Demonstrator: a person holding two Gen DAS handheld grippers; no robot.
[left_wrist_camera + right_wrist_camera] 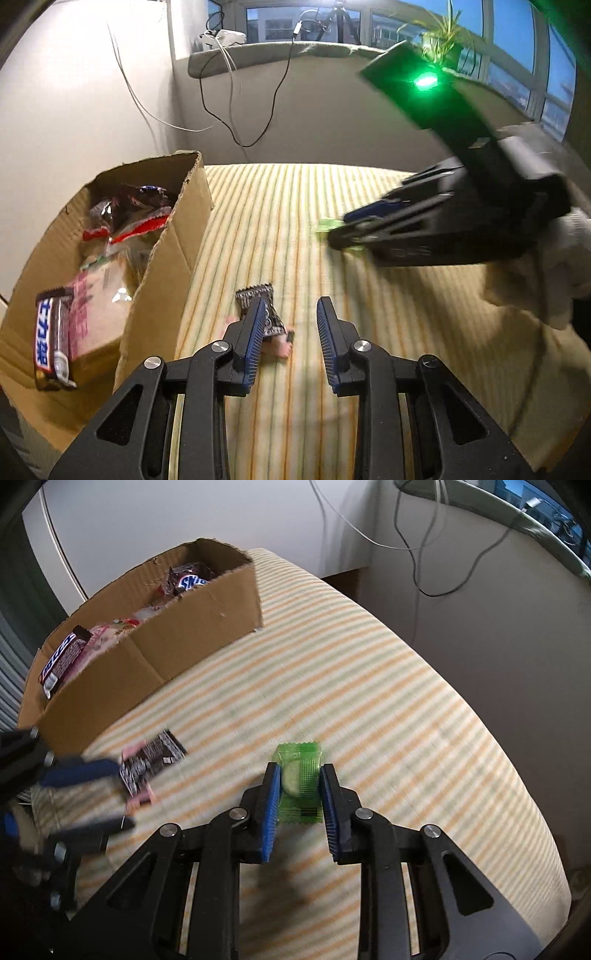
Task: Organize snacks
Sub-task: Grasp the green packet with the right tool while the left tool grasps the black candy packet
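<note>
A cardboard box [166, 254] [177, 642] on the striped cloth holds several snacks, among them a Snickers bar [51, 343] [62, 657]. A black-and-pink snack packet [264, 317] [151, 764] lies on the cloth by the box. My left gripper [291, 314] [99, 794] is open just over it, its left finger across the packet. My right gripper [299, 775] [332, 230] is shut on a green snack packet [299, 782] [328, 223] and holds it just above the cloth.
The striped cloth [369, 701] [288, 221] covers the table, which drops off at the right and far edges. A wall, hanging cables [236, 110] and a window sill with a plant [443, 33] lie beyond.
</note>
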